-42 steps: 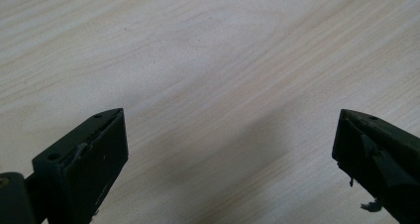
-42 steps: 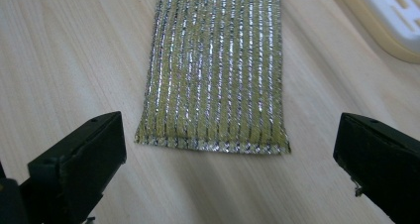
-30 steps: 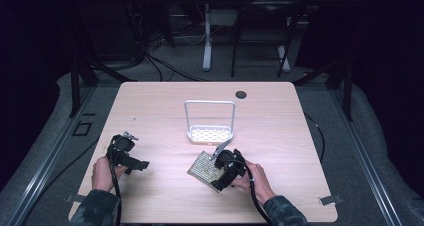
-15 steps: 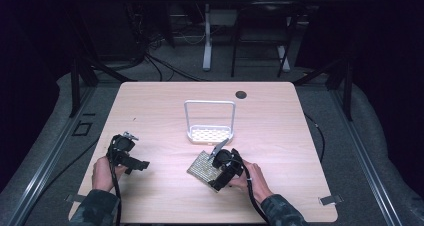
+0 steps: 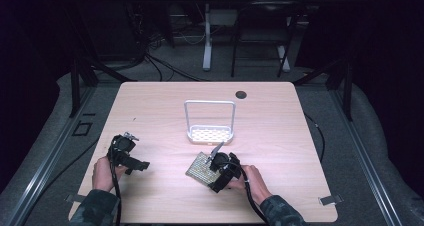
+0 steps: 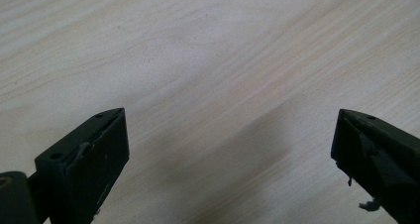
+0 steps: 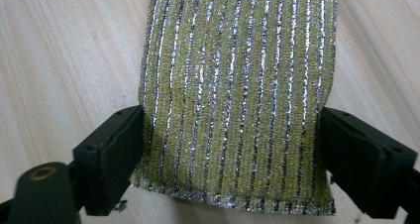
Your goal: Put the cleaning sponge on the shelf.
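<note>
Right tongs (image 7: 230,135) closing on the sponge (image 7: 237,95), both pads touching its sides.
Left tongs (image 6: 230,149) released over bare counter (image 5: 150,111); wire rack (image 5: 210,121) upper centre, unobstructed.

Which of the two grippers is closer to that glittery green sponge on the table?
The right. The right gripper straddles the sponge, a jaw against each side, having just been closing on it. The left gripper sits well off to the sponge's left, jaws open over bare table.

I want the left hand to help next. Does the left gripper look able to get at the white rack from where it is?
Probably yes. The left gripper stands open over bare table, and nothing lies between it and the white rack. The sponge and the right gripper sit off to the side of that path.
</note>
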The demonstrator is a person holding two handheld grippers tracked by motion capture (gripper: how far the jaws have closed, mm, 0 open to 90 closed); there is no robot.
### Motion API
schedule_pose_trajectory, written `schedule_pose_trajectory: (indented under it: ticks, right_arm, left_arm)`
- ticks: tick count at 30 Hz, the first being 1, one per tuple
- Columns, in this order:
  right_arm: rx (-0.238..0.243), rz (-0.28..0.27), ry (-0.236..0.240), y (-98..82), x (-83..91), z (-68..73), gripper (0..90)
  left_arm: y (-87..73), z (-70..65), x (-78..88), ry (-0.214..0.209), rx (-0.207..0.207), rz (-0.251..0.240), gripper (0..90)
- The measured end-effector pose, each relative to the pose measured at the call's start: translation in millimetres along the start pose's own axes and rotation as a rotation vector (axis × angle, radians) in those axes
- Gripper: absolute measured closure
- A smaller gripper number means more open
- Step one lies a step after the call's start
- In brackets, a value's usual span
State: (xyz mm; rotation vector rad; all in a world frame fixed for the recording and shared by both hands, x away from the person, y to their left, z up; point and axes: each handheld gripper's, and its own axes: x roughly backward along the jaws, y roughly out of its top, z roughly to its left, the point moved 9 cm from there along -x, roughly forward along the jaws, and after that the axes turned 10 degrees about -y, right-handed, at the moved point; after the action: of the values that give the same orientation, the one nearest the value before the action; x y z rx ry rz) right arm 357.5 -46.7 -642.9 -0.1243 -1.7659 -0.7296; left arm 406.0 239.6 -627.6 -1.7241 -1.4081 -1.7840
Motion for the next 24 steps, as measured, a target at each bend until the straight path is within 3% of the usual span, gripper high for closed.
schedule_pose_trajectory:
  ticks: [5, 8, 12, 16, 24]
  right_arm:
    - [0.002, 0.006, 0.000, -0.8, 1.6, 0.1, 19.9]
    - [-0.008, -0.011, -0.006, -1.1, 4.1, -2.1, 31.9]
    - [-0.030, -0.020, -0.003, -1.7, 5.9, -3.8, 37.5]
    - [-0.038, -0.039, -0.019, -1.4, 9.9, -6.9, 37.6]
    - [-0.105, -0.105, -0.050, 1.3, 30.7, -20.6, 37.3]
  left_arm:
    - [-0.2, 0.3, 0.3, 0.005, 0.000, 0.001, 1.9]
    - [-0.1, 0.5, 0.3, 0.007, 0.001, 0.001, 2.1]
    - [0.1, 0.9, 0.8, 0.010, -0.002, -0.001, 2.3]
    - [0.4, 1.7, 1.5, 0.009, 0.005, -0.008, 2.4]
    - [0.9, 1.1, 2.4, 0.018, -0.005, -0.008, 3.4]
